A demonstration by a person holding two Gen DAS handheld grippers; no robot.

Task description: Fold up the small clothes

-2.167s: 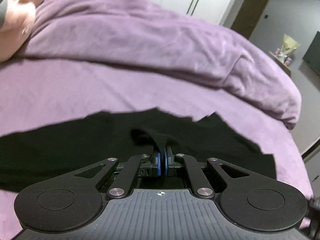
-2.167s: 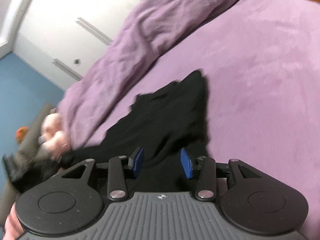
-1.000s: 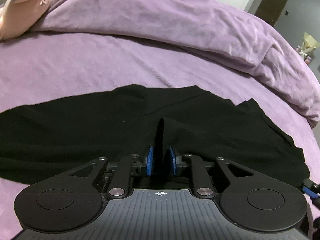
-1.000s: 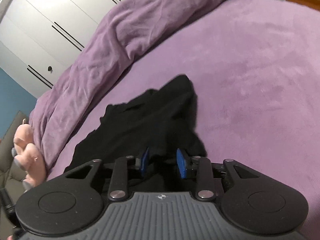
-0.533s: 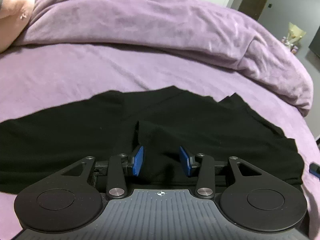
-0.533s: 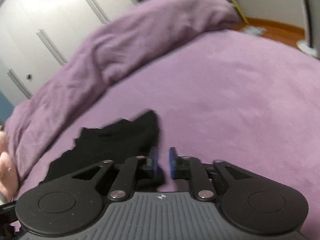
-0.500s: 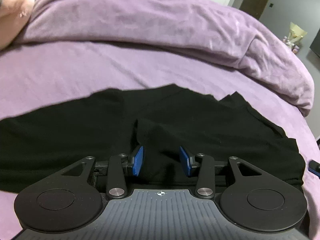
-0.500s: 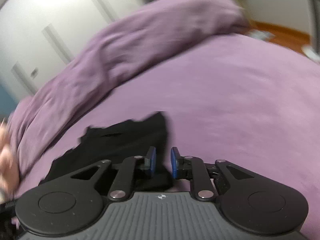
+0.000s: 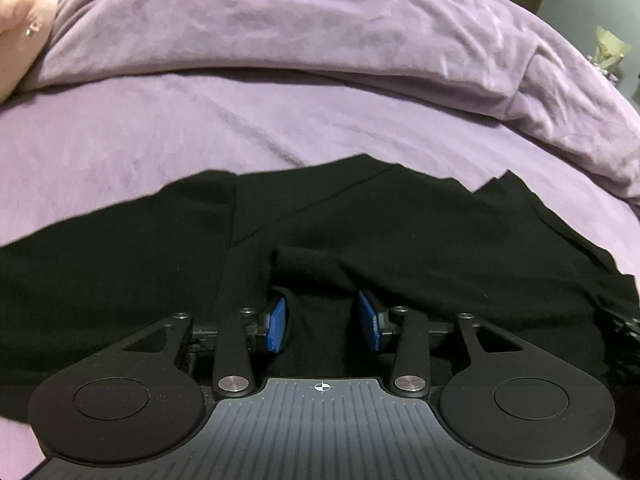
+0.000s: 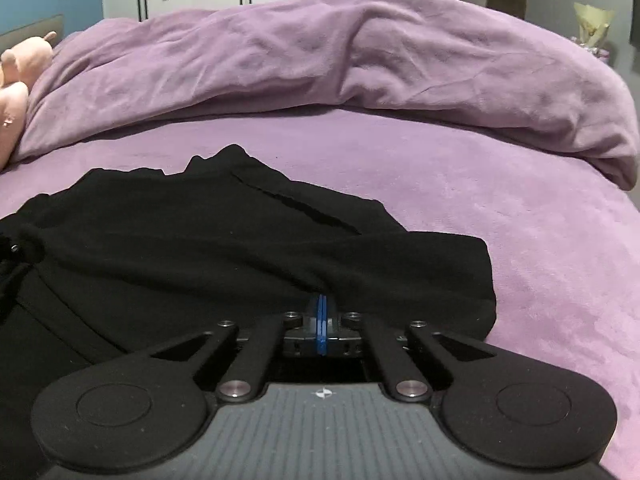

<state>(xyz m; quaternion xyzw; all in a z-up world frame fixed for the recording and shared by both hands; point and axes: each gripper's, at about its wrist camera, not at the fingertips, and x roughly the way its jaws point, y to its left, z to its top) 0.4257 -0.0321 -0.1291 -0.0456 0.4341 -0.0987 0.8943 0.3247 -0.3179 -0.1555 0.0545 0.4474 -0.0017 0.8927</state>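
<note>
Garment pinched by right gripper, left gripper agape

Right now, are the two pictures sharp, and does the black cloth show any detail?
Left wrist view: sharp, fisheye bends the bed; the cloth is nearly flat black, only seams show. Right wrist view: also sharp, dim light; the cloth hides its folds in shadow.

Purple bed, black garment, bunched purple duvet, pink plush toy

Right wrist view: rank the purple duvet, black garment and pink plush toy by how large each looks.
1. purple duvet
2. black garment; nearness to the camera inflates it, so unsure against the duvet
3. pink plush toy, partly cut off
</note>
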